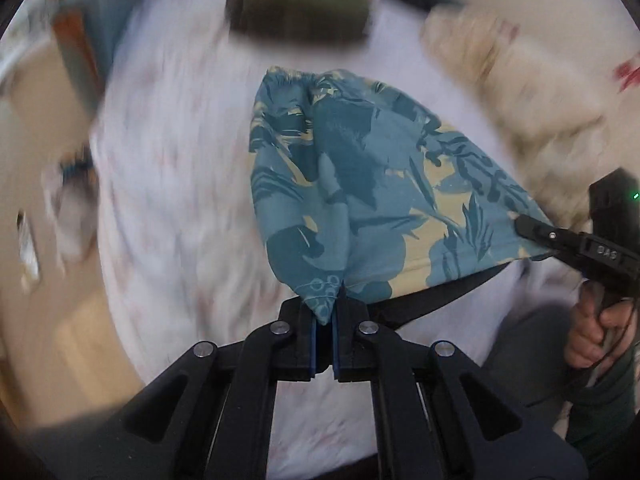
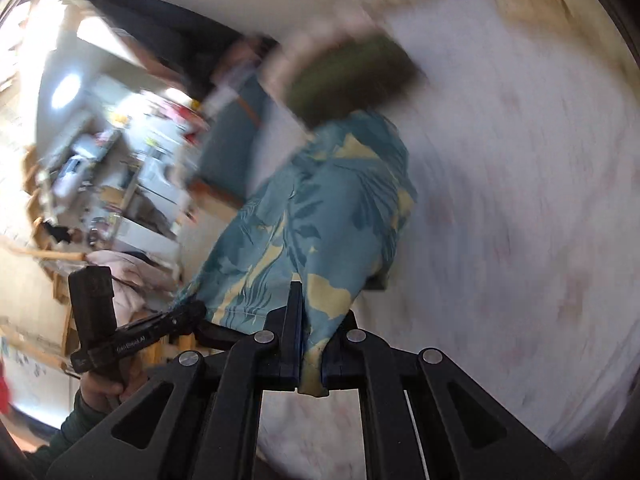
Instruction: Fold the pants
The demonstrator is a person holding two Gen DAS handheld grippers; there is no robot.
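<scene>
The pants (image 1: 352, 184) are teal with a yellow leaf print; they hang over a white bed sheet (image 1: 172, 184), held up at two corners. My left gripper (image 1: 325, 312) is shut on one corner of the hem. My right gripper (image 1: 524, 226) shows at the right of the left wrist view, clamped on the other corner. In the right wrist view the right gripper (image 2: 310, 356) is shut on the pants (image 2: 316, 216), and the left gripper (image 2: 192, 312) holds the cloth's left corner. Both views are motion-blurred.
A dark green cushion (image 1: 296, 8) lies at the far end of the bed. A cream blanket (image 1: 504, 80) lies at the right. Cluttered shelves (image 2: 120, 152) and a teal panel (image 2: 228, 148) stand beside the bed.
</scene>
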